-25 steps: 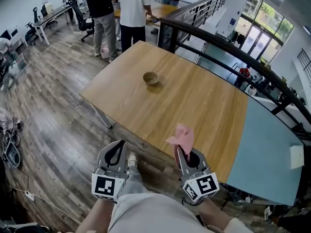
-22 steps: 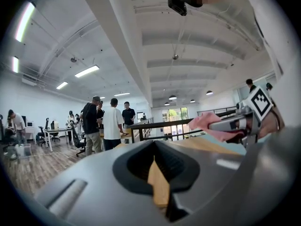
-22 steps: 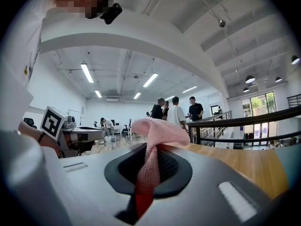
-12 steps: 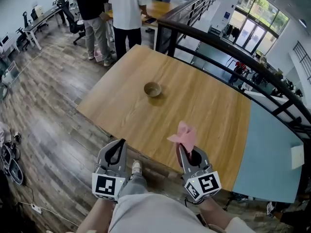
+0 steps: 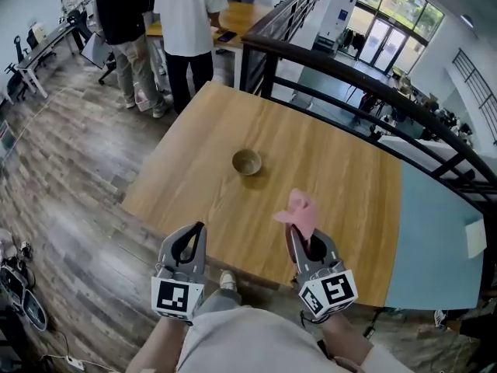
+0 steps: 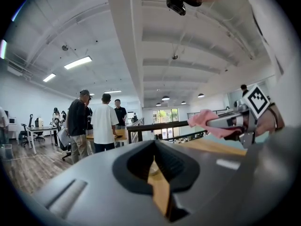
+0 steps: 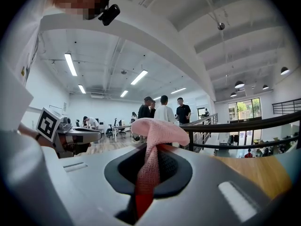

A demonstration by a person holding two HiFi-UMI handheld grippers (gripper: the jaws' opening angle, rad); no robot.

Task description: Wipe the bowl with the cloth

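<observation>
In the head view, the bowl (image 5: pixel 247 162) stands upright on the wooden table (image 5: pixel 334 177), towards its far left part, mouth up, with its inner wall showing bare. It is well apart from both tools. The left gripper (image 5: pixel 198 230) is over the floor (image 5: pixel 85 208), just short of the table's near edge, with its jaws together on nothing. The right gripper (image 5: pixel 295 235) sits beside it at the same edge, jaws clamped on the pink cloth (image 5: pixel 299 212). The cloth rises from the tips as a bunch, its long axis running away from the person and out over the table. People (image 5: pixel 182 22) stand beyond the far corner, near a black railing (image 5: pixel 373 92). In the left gripper view, the left gripper (image 6: pixel 153 147) has its jaws closed tip to tip, and only a sliver of wood shows through the seam. To the right, the right gripper (image 6: pixel 235 121) points roughly level with the cloth (image 6: pixel 203 119) sticking out ahead of it. In the right gripper view, the right gripper (image 7: pixel 149 149) pinches the cloth (image 7: pixel 153 133) along the seam. A narrow strip runs lengthwise from near the camera to the tips, where a folded lump flops over towards the right. The table (image 7: pixel 254 171) lies at lower right and the left gripper (image 7: pixel 70 135) at left.
</observation>
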